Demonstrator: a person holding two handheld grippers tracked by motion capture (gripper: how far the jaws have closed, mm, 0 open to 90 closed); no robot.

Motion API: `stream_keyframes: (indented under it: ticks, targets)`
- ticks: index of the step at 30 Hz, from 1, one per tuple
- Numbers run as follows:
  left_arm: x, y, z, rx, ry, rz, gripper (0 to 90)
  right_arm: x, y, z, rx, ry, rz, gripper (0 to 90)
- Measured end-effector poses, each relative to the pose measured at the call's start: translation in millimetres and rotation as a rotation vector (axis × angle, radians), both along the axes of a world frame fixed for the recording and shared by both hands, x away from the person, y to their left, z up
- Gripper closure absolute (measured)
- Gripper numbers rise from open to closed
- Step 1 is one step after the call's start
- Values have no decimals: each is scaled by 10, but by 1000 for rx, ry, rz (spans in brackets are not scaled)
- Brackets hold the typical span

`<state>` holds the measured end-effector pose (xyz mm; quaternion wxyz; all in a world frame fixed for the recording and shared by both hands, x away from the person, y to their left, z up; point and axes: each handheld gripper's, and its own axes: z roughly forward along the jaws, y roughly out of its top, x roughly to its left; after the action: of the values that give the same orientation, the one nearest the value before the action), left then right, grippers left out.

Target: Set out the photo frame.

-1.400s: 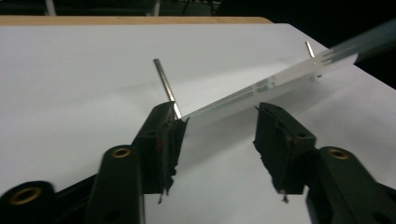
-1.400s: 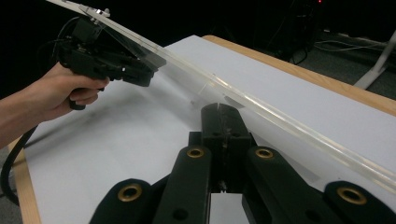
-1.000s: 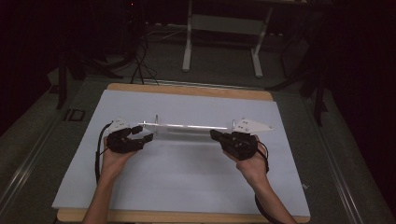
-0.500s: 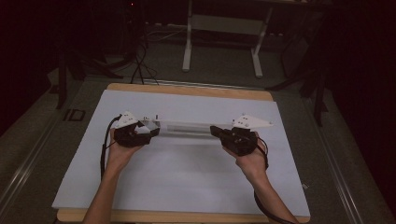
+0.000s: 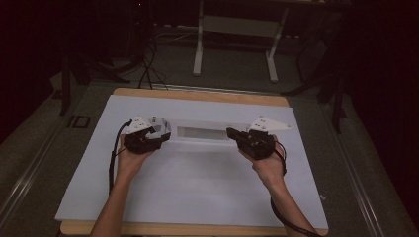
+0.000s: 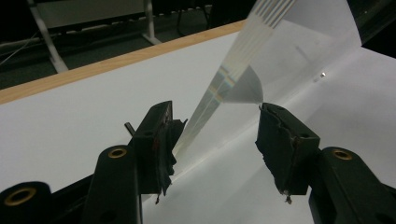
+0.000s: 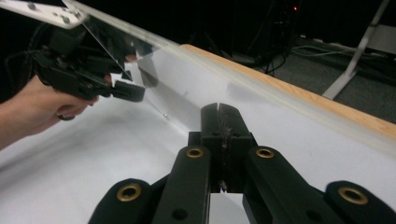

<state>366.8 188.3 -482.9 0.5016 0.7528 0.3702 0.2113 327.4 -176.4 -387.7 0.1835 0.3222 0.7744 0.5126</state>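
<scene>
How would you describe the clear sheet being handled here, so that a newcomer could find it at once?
Start from the wooden table covered by white paper. Above its middle, between the left gripper and the right gripper, stretches a transparent plastic sheet. It is see-through and glossy, with pale stripes along one edge, unlike the matte white paper beneath.

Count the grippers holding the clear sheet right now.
1 for certain. The right gripper has its jaws closed on the clear sheet at its right end. The left gripper is at the left end with jaws apart around the sheet, not clamping it.
</scene>
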Motion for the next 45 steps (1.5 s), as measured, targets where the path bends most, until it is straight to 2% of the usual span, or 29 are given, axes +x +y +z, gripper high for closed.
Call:
stream_keyframes:
  ticks: [1, 3, 7, 11, 12, 16, 28, 33, 40, 45]
  targets:
    - [0, 0, 0, 0, 0, 0, 463, 0, 0, 0, 0, 0, 0, 889]
    - [24, -5, 11, -1, 3, 11, 465, 22, -39, -54, 2, 11, -2, 819]
    - [40, -12, 19, 2, 2, 20, 472, 43, -101, -151, -36, -1, -33, 730]
    - [57, -13, 27, 3, 4, 20, 474, 57, -149, -207, -45, 8, -49, 708]
    - [58, -13, 27, 3, 4, 21, 475, 77, -216, -277, -63, 15, -68, 674]
    - [64, -14, 28, 3, 3, 23, 479, 111, -378, -393, -79, 20, -110, 625]
    - [93, -11, 28, -7, 6, 29, 479, 225, -691, -581, -70, 71, -191, 571]
    - [100, -5, 21, -18, 12, 29, 478, 284, -762, -587, -69, 70, -213, 554]
    - [120, 1, 10, -33, 14, 32, 479, 424, -799, -653, -53, 58, -219, 520]
    - [139, 5, -7, -29, 22, 28, 479, 525, -773, -718, -58, 33, -188, 495]
